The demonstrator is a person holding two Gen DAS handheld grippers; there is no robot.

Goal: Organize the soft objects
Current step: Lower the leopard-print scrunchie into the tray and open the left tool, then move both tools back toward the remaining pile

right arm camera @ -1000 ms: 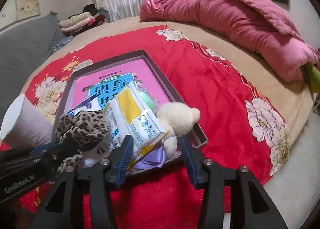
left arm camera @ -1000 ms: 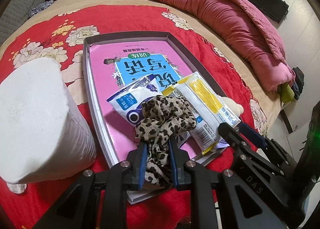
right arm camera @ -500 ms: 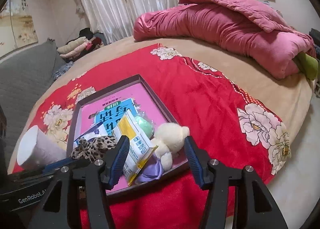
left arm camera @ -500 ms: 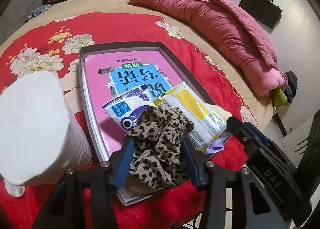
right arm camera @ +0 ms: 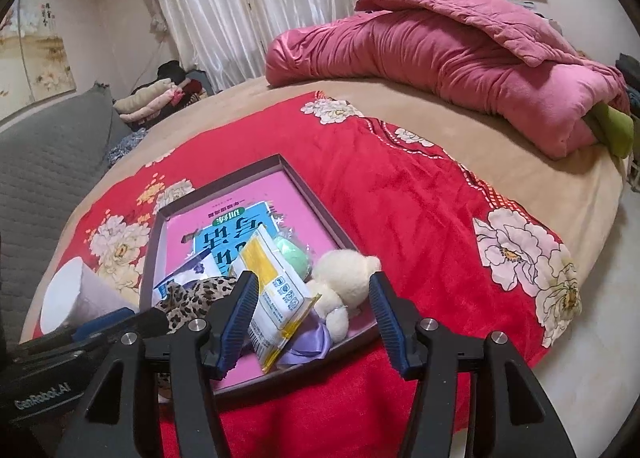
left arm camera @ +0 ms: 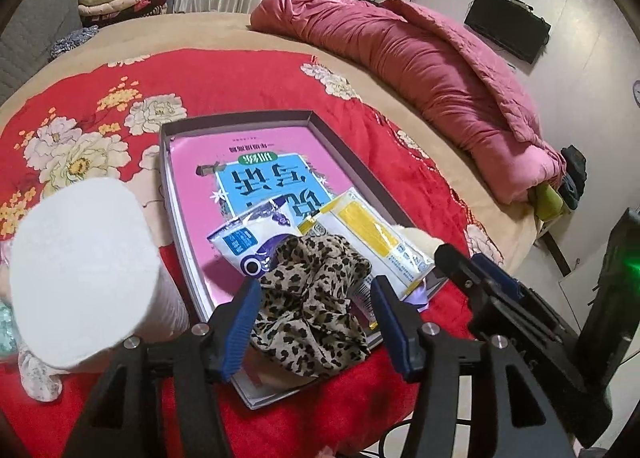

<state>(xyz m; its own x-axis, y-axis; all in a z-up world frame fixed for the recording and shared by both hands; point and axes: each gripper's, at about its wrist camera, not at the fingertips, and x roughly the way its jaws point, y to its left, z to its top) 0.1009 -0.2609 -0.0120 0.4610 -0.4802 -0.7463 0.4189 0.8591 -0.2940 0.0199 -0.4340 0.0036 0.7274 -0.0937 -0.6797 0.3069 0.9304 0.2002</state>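
**A:** On the red flowered blanket [left arm camera: 260,78] we've got the shallow grey tray [left arm camera: 352,162] sitting with a pink book [left arm camera: 264,146] flat in the bottom; the soft stuff is all heaped at the near end.

**B:** Yep; our left gripper [left arm camera: 316,312] has just been opening its jaws, and the leopard-print scrunchie [left arm camera: 316,298] lies between the blue pads without either one pressing on it; it droops over the near rim of the tray.

**A:** And our right gripper [right arm camera: 310,312]? Looks spread wide to us, nothing clamped; the yellow-and-white packet [right arm camera: 272,290] and the cream plush bear [right arm camera: 344,278] just show up through the gap, both lying in the tray.

**B:** Agreed; the bear is tucked in the near right corner, touching a bit of lilac fabric [right arm camera: 308,346] under the packet; a pale green egg-shaped thing [right arm camera: 292,254] sits just behind the packet.

**A:** There's also a blue-and-white pouch [left arm camera: 248,242] partly under the scrunchie.

**B:** Outside the tray, the white paper roll [left arm camera: 84,270] stands on the blanket just left of it; the pink quilt [left arm camera: 420,78] is bunched up well apart at the far side of the bed.
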